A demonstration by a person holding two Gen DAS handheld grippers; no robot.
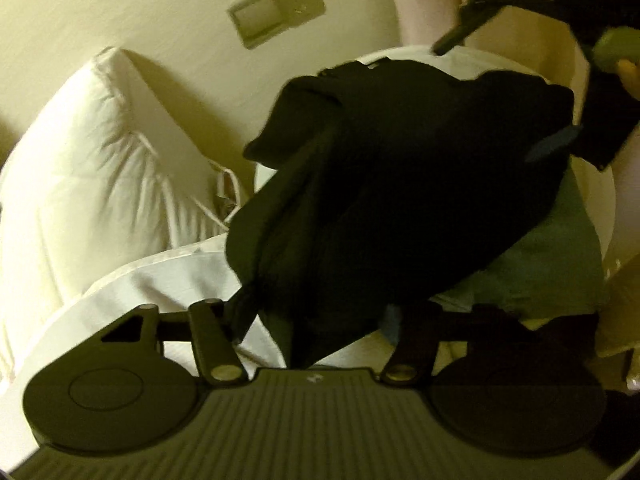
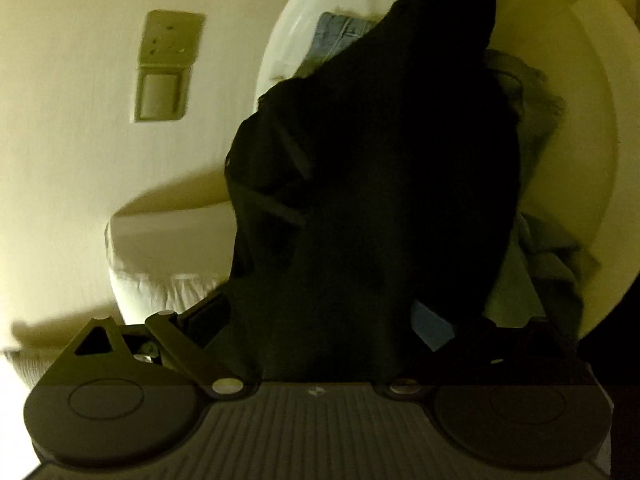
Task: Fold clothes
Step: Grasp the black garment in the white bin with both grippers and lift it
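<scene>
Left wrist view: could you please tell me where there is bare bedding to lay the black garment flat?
Bare white sheet lies between the pillow and the black garment. The far side is crowded with a grey-green garment.

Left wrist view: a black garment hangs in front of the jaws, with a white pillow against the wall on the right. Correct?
Not quite. The black garment does hang there, but the left wrist view shows the white pillow against the wall on the left, not the right.
</scene>
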